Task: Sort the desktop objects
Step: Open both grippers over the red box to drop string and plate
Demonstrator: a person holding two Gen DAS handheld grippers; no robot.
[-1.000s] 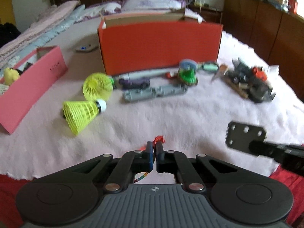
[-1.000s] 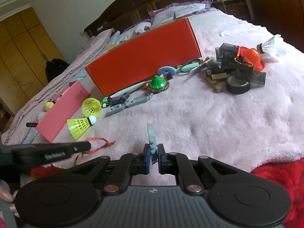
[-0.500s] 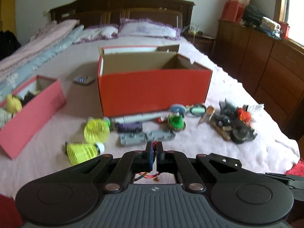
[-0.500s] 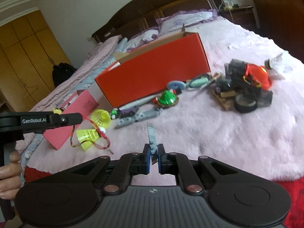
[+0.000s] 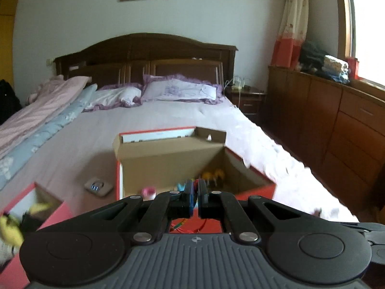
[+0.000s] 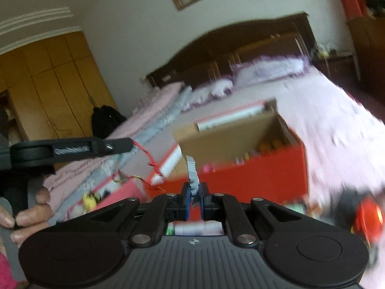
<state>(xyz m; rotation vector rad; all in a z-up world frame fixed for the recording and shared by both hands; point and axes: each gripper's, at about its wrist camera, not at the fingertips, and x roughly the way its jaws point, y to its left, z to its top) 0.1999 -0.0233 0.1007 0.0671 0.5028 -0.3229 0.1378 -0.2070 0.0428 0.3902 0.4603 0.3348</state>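
Left tongs (image 5: 195,193): pinched on a red string (image 6: 146,155), over the open red box (image 5: 250,189).
Right tongs (image 6: 194,198): clamped on a grey toothed strip (image 6: 191,169), short of the box.
Beside: pink box (image 5: 56,210), bed (image 5: 168,115).
Right view only: string dangling.

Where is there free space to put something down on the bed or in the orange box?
Free: the bedsheet between the pillows and the orange box, and the box floor behind its near-left corner. Crowded: the box's right end, with yellow items, and the pink box.
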